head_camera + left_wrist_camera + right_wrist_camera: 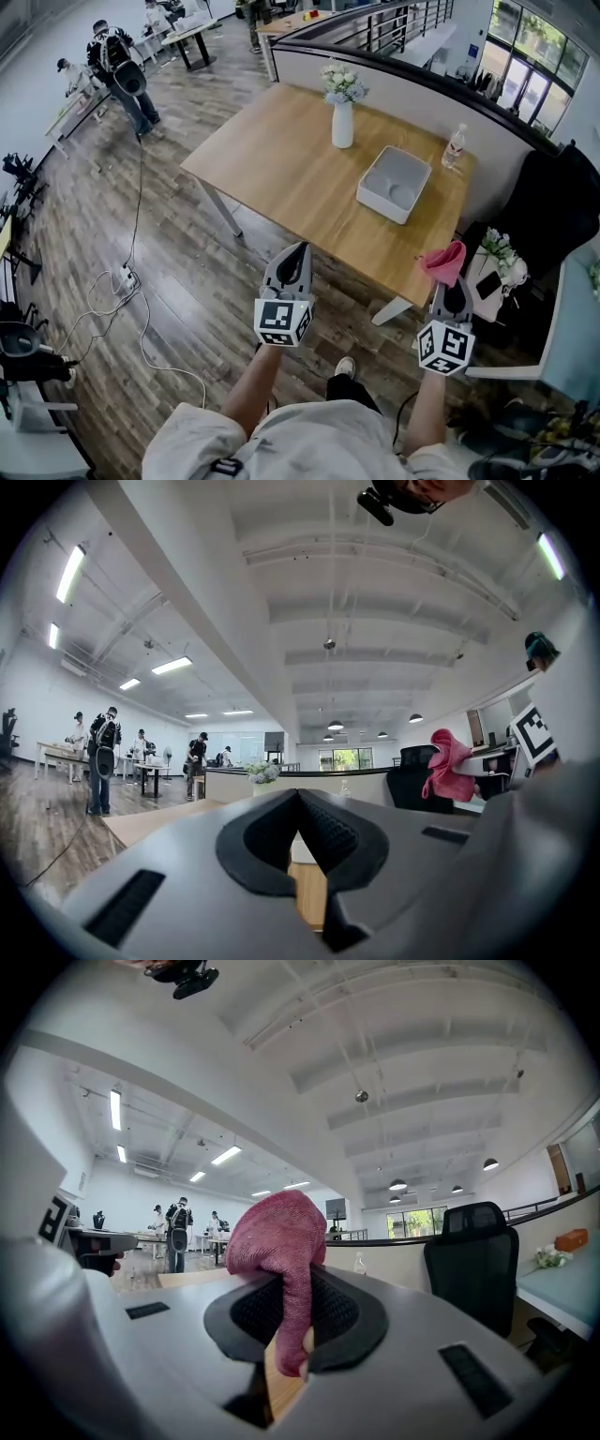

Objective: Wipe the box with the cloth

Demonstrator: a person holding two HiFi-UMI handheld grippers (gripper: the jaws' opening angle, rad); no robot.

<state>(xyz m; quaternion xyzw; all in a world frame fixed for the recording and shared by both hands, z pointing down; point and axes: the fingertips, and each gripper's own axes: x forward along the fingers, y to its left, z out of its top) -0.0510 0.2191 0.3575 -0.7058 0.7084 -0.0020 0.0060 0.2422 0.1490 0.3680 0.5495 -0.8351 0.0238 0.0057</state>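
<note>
Left gripper (pixel 300 251): jaws pressed together with nothing between them; held over the wooden floor (pixel 169 281), off the near edge of the tabletop.
White vase of pale flowers (pixel 343 125): upright near the middle of the far edge of the light wooden tabletop (pixel 272 169), well apart from both tools.
Shallow grey-white rectangular plastic box (pixel 379 203): lies flat and empty toward the far right corner of the tabletop, close to its right edge; neither tool touches it.
Clear plastic water bottle (pixel 454 147): stands at the far right corner, near the box.
Right gripper (pixel 452 281): clamped on a crumpled pink terry cloth (pixel 444 262), which bunches above the jaw tips and hangs between the pads (pixel 323 1314); held just off the near right corner of the tabletop.
Step in hand: the approach, as I judge it; the cloth is gripped but no wiping has begun.
Next move: the right gripper likely needs to carry the cloth forward over the tabletop and down onto the box, rim or floor, with the wad facing it; the left gripper could steady the box wall, since so light a box may slide.
Writing: only black-and-white square patterns on the marker cubes (pixel 282 322); the bottle label is too small to read; no brand shows on the box.
</note>
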